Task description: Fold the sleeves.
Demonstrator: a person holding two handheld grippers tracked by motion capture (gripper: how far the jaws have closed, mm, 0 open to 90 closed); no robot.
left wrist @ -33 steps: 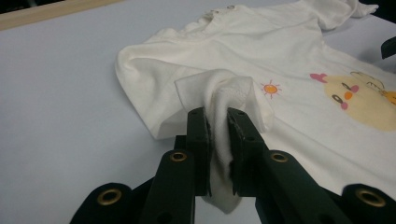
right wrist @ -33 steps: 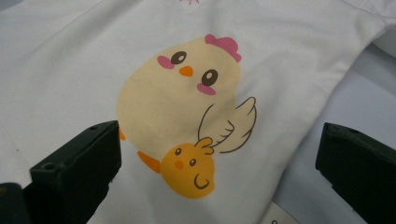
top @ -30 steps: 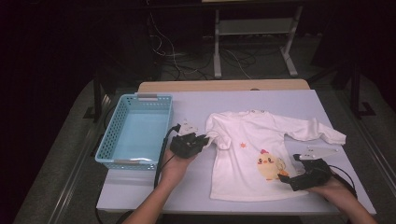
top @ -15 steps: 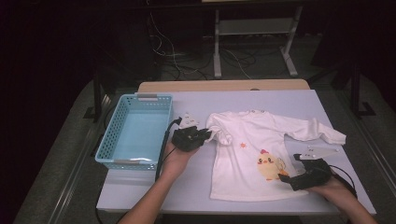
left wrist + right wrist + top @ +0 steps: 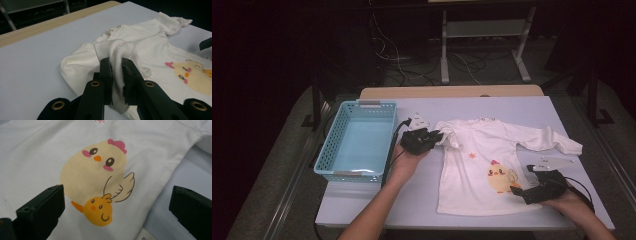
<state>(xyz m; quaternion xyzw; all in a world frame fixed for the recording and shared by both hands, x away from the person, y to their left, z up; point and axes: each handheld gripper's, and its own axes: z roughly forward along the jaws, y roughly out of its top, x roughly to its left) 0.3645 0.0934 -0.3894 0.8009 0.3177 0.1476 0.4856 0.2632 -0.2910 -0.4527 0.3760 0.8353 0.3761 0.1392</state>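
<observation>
Now left tool (image 5: 435, 138) pinching sleeve (image 5: 117, 53) of white shirt (image 5: 482, 170), right tool (image 5: 518, 192) jaws wide apart

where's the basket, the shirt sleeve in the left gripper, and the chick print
basket (image 5: 326, 150), high view, on its left wall
sleeve (image 5: 117, 53), left gripper view, on the bunched cloth just above the jaws
chick print (image 5: 92, 172), right gripper view, on the big chick's body

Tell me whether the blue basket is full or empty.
Empty: in the high view the blue basket shows only its bare floor, while the white shirt lies beside it.
</observation>
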